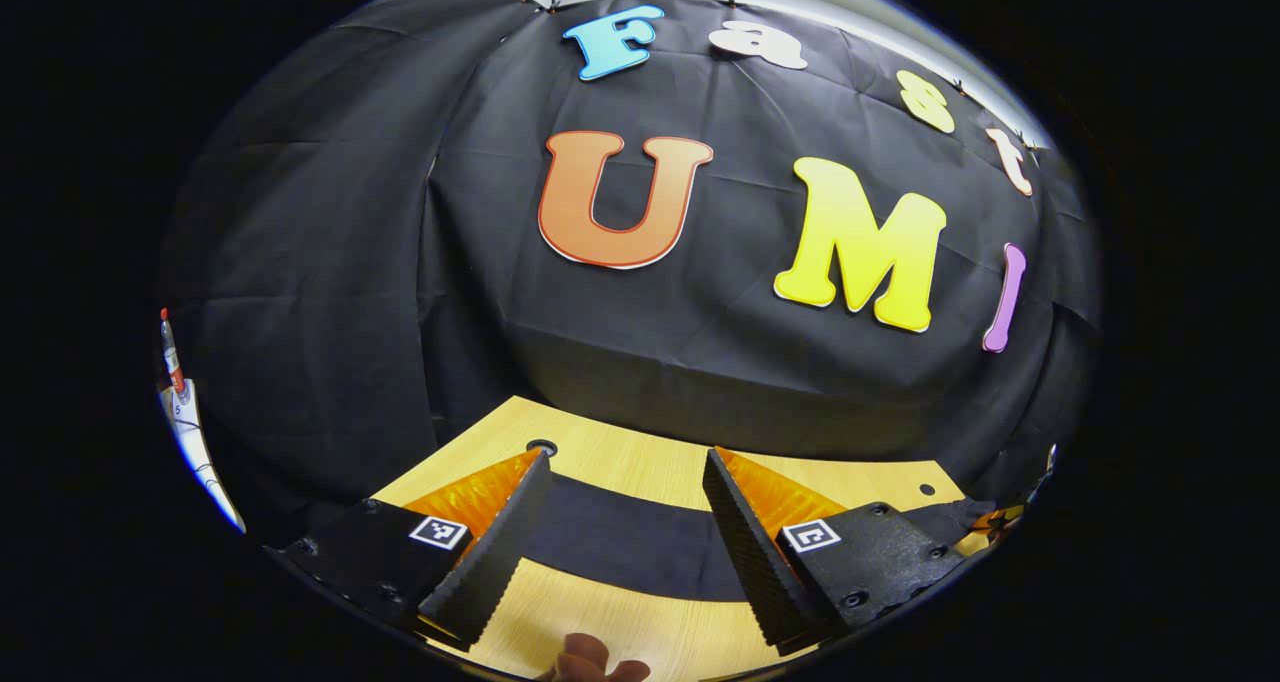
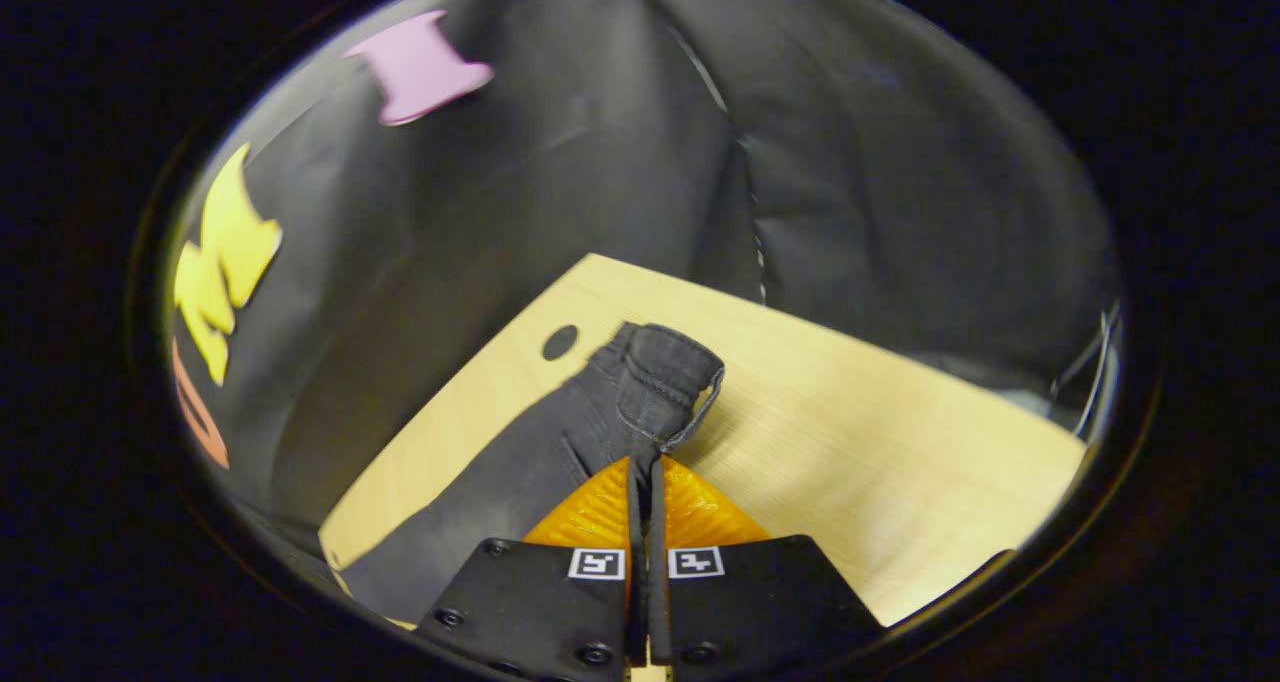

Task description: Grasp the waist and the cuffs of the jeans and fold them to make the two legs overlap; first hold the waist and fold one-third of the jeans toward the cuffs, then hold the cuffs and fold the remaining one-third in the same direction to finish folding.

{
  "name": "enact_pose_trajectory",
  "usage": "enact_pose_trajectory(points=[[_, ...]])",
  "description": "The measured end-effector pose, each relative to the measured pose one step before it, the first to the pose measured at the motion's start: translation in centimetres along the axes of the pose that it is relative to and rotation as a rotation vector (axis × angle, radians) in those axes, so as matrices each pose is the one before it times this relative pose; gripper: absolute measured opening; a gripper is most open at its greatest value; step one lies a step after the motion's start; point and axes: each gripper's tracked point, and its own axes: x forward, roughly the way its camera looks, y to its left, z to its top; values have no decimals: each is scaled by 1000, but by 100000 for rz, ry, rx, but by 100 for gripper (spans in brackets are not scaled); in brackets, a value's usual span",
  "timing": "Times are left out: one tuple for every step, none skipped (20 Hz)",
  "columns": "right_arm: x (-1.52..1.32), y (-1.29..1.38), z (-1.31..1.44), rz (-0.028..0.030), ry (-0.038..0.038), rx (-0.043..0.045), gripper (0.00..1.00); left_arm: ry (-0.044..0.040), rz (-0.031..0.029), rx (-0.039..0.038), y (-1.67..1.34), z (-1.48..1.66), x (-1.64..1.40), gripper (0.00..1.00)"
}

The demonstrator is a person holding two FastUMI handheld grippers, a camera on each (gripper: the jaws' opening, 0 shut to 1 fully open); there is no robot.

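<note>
Jeans (image 2: pixel 560 442) pinched in right gripper (image 2: pixel 642 467) jaws | left gripper (image 1: pixel 625 522) jaws spread above jeans

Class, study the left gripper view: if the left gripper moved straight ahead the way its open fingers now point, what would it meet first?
Probably the dark jeans lying across the wooden table. The left gripper is open and angled over that fabric. Its tilt is hard to judge, so it might instead pass over to the black cloth wall.

Left gripper (image 1: pixel 625 482) wide above jeans (image 1: pixel 630 547)

One jeans (image 2: pixel 560 432), one table (image 2: pixel 880 432), two tongs (image 1: pixel 625 532).
</note>
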Motion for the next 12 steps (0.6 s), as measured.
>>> enact_pose_trajectory(points=[[-1496,1596,771,2724,-3732,-6405,0,211,-205,381,-88,-55,-188,99],[-1704,1758,730,2763,-3130,-5531,1,-37,-101,-57,1,72,-70,99],[-1488,1640,541,2878,-3000,-5174,1,-60,165,-205,153,108,80,99],[-1530,1283,280,3062,-2602,-5135,0,14,609,124,187,-128,-29,99],[-1095,918,217,2796,-1957,-4203,1,39,645,363,282,-50,-68,99],[-1262,727,139,3626,-1989,-4190,0,76,310,202,153,-138,-181,99],[-965,893,24,3485,-672,-3096,1,75,86,60,157,-6,9,99],[-574,611,341,3477,-579,-2803,1,151,194,-19,102,-50,-188,99],[-459,594,272,3311,-867,-2767,1,419,108,-86,167,-139,-58,99],[-125,442,278,3176,-973,-2800,1,395,229,-129,250,-94,-45,99],[-109,725,80,3139,-819,-2647,1,10,396,-21,227,43,-155,99],[-35,761,-261,3336,373,-2818,1,-228,289,57,221,43,-200,99]])
